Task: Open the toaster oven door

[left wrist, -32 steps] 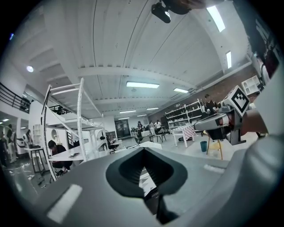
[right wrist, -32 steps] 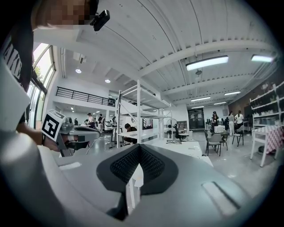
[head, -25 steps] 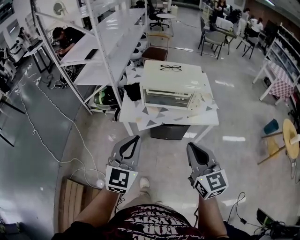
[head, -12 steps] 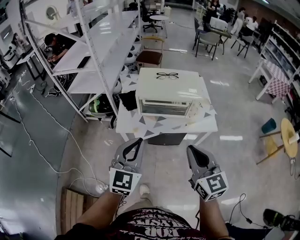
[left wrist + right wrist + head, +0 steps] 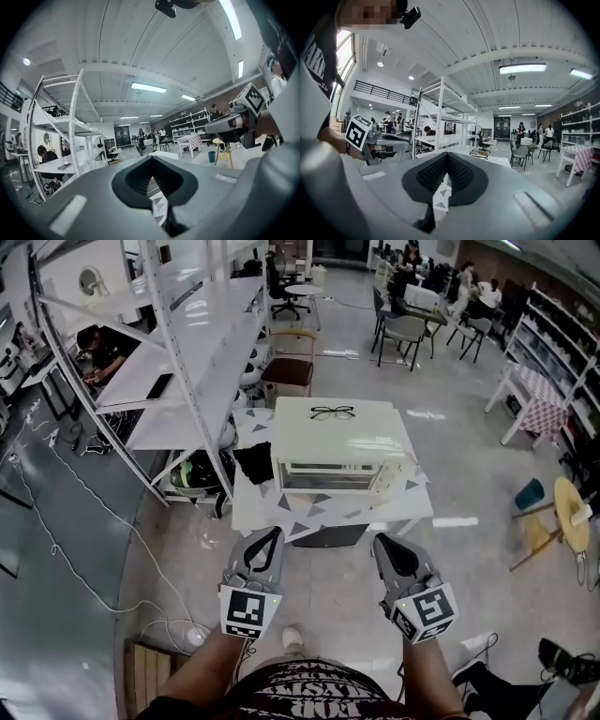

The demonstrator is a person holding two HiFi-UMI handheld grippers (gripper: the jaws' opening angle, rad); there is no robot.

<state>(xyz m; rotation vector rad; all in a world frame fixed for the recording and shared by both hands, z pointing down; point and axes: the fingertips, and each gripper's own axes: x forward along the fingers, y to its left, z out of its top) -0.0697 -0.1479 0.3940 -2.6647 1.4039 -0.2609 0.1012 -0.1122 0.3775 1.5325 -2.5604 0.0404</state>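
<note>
Hovering before the toaster oven [image 5: 342, 427] (door [image 5: 330, 476] shut), left gripper [image 5: 267, 534] and right gripper [image 5: 383, 542] both have jaws together

I see a cream-white toaster oven [image 5: 342, 439] on a white table [image 5: 281, 504] patterned with grey triangles. The glasses [image 5: 332, 412] are black-framed. My left tongs [image 5: 268, 542] and right tongs [image 5: 384, 549] are grey, each marked with black-and-white squares.

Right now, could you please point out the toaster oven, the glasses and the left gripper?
toaster oven [image 5: 330, 476], head view, on the middle of its front face.
glasses [image 5: 332, 412], head view, on the bridge of the frame.
left gripper [image 5: 272, 534], head view, at its closed tips.
</note>
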